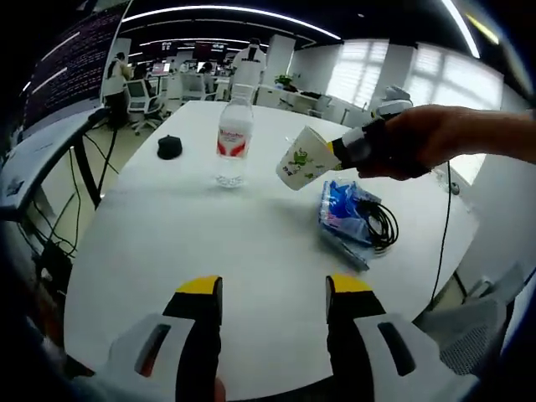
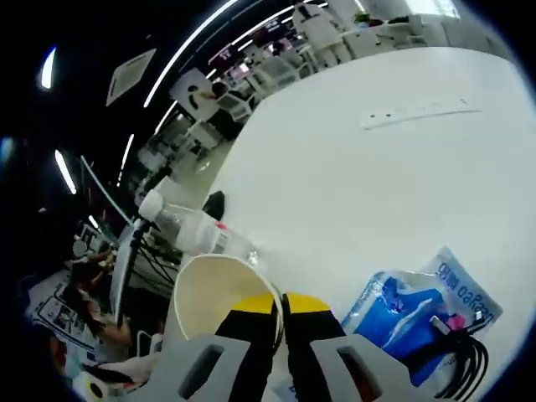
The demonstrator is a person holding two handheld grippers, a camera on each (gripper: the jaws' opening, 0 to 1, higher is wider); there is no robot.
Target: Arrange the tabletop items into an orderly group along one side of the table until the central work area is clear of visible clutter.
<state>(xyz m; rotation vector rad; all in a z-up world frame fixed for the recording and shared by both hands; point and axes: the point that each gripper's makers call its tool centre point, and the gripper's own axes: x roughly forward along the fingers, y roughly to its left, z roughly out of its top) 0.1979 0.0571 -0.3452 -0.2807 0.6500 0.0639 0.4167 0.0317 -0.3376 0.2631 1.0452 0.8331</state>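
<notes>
A white paper cup [image 1: 303, 158] with green print hangs tilted above the white table [image 1: 193, 243], held at its rim by my right gripper [image 1: 342, 149], which enters from the right with a person's hand behind it. In the right gripper view the jaws of that gripper [image 2: 281, 311] are shut on the rim of the cup [image 2: 209, 293], whose empty inside faces the camera. A clear water bottle [image 1: 234, 138] with a red label stands upright left of the cup. My left gripper [image 1: 272, 289] is open low over the near table edge, holding nothing.
A blue plastic packet [image 1: 345, 213] with a black cable [image 1: 382, 226] lies right of centre. A black mouse [image 1: 169, 146] sits at the far left. A white power strip [image 2: 419, 111] lies on the table's far part. Office chairs and desks stand beyond the table.
</notes>
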